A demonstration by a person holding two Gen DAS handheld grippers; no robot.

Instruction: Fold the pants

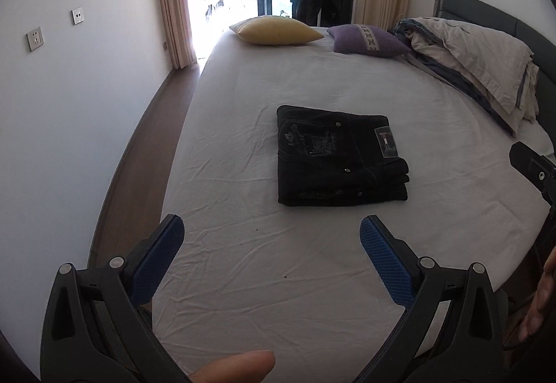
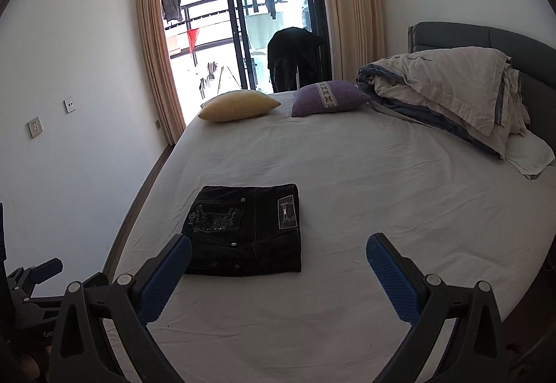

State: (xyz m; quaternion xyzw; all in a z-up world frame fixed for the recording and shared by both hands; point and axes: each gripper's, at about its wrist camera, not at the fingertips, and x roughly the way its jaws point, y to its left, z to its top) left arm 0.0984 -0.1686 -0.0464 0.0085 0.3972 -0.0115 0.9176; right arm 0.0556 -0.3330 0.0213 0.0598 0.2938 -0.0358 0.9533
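Note:
Black pants (image 1: 338,159) lie folded into a compact rectangle in the middle of the white bed sheet (image 1: 243,261), back pocket embroidery and a label patch facing up. My left gripper (image 1: 272,232) hovers open above the sheet, short of the pants, with nothing between its blue pads. In the right wrist view the same folded pants (image 2: 245,232) sit ahead and to the left. My right gripper (image 2: 279,251) is open too, its left pad over the near left corner of the pants without gripping them. The right gripper's body (image 1: 537,171) shows at the left view's right edge.
A yellow pillow (image 2: 239,105) and a purple cushion (image 2: 328,98) lie at the far end of the bed. A heaped duvet (image 2: 451,94) rests against the grey headboard (image 2: 514,46) on the right. The white wall (image 1: 69,105) and a strip of wooden floor (image 1: 128,181) run along the left. A thumb (image 1: 236,367) shows at the bottom.

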